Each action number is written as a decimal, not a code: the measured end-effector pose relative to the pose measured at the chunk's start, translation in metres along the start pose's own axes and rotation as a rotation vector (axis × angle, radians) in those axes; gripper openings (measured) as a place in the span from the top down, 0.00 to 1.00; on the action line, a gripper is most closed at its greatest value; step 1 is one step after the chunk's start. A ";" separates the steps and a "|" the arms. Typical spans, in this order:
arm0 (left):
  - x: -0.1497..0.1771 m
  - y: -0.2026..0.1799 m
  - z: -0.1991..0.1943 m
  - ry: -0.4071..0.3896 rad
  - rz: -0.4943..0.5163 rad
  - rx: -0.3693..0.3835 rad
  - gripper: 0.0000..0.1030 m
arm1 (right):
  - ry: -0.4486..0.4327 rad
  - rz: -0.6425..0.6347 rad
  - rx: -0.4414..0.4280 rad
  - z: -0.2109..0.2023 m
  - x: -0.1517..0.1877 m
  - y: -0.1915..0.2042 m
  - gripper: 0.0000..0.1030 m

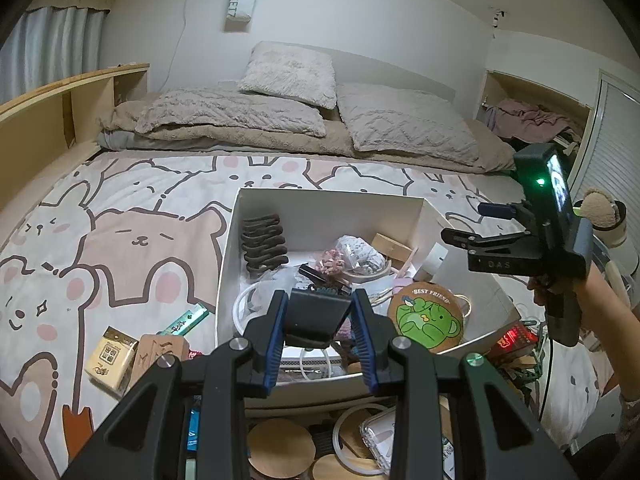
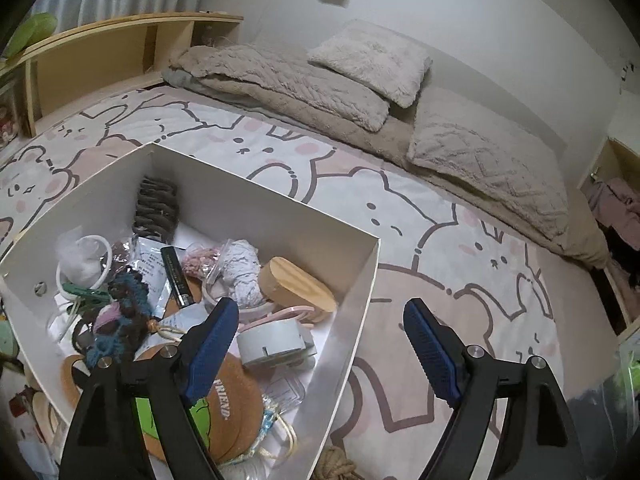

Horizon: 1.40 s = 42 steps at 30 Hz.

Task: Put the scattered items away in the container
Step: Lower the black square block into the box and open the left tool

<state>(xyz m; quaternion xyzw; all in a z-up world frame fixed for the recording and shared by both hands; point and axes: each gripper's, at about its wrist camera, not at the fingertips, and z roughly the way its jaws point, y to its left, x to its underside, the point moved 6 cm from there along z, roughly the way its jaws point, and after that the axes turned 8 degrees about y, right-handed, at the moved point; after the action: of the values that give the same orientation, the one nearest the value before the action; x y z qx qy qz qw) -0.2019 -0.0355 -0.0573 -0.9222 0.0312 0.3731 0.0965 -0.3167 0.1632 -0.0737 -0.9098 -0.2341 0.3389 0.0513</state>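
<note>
While the white box [image 1: 400, 216] stood on the cartoon-bear bedsheet [image 1: 120, 216], loose items lay left of it: a cream carton [image 1: 109, 360], a carved wooden block [image 1: 160, 354], a green wrapped bar [image 1: 186, 320]. Left claw [image 1: 320, 336]: part-closed, pads pressing a dark grey flat piece [image 1: 318, 314] above the box's near edge. Inside: black hair claw [image 1: 264, 246], round "Best Friend" coaster [image 1: 426, 316]. Right claw [image 2: 320, 344]: wide apart, nothing held, straddling the box's right wall.

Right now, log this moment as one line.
left gripper: shut on black clip over box | right gripper: open, empty
</note>
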 end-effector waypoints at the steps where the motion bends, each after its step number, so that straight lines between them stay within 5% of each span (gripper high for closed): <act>1: 0.000 0.000 0.001 0.002 -0.002 0.001 0.69 | -0.002 -0.009 0.001 -0.001 0.000 0.001 0.18; 6: 0.000 0.000 0.001 0.005 -0.005 0.003 0.69 | 0.021 -0.095 0.049 0.004 0.000 0.008 0.18; 14: 0.000 0.001 0.002 0.005 -0.011 0.006 0.69 | 0.126 -0.433 0.151 0.032 0.013 0.040 0.18; 21: 0.002 0.007 0.004 0.010 -0.023 0.001 0.69 | 0.172 -0.500 0.211 0.056 0.001 0.038 0.16; 27: 0.002 0.011 0.008 0.016 -0.032 -0.005 0.69 | 0.170 -0.460 0.437 0.062 -0.020 -0.002 0.16; 42: 0.002 0.009 0.012 0.038 -0.041 0.010 0.69 | 0.061 -0.243 0.228 0.020 -0.005 -0.020 0.16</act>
<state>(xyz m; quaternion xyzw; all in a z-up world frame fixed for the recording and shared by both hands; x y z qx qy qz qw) -0.2100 -0.0422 -0.0686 -0.9291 0.0159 0.3534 0.1082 -0.3410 0.1773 -0.0811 -0.8729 -0.3007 0.3268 0.2019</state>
